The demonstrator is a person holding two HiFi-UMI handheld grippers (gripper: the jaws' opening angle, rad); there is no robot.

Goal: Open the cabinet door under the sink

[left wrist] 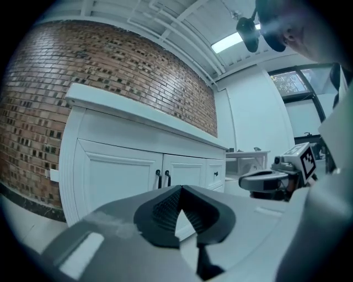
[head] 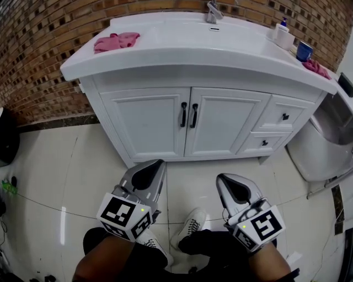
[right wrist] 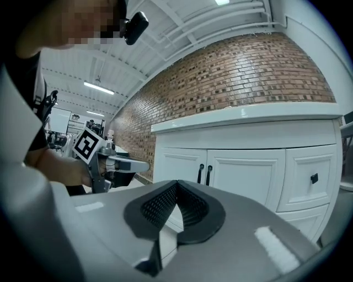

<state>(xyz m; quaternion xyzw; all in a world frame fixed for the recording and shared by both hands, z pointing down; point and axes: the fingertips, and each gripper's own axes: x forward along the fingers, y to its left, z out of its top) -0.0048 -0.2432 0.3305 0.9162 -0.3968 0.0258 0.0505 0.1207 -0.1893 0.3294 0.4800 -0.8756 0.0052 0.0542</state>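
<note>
A white sink cabinet stands against a brick wall, its two doors point(head: 149, 121) point(head: 223, 122) shut, each with a black vertical handle point(head: 183, 114) point(head: 194, 115) at the middle seam. The same handles point(left wrist: 159, 178) point(right wrist: 201, 173) appear ahead in both gripper views. My left gripper point(head: 158, 163) hovers over the floor in front of the left door, shut and empty, well short of the cabinet. My right gripper point(head: 222, 178) hangs beside it in front of the right door, jaws together with nothing in them. Each gripper sees the other: the right gripper point(left wrist: 245, 179), the left gripper point(right wrist: 143, 164).
Two small drawers point(head: 284, 115) with black knobs sit right of the doors. On the countertop point(head: 182, 52) lie a pink cloth point(head: 115, 41), a soap bottle point(head: 282, 34), a blue cup point(head: 303, 51) and a tap point(head: 213, 12). A white toilet point(head: 322, 137) stands at right. The person's shoes point(head: 190, 224) rest on the tiled floor.
</note>
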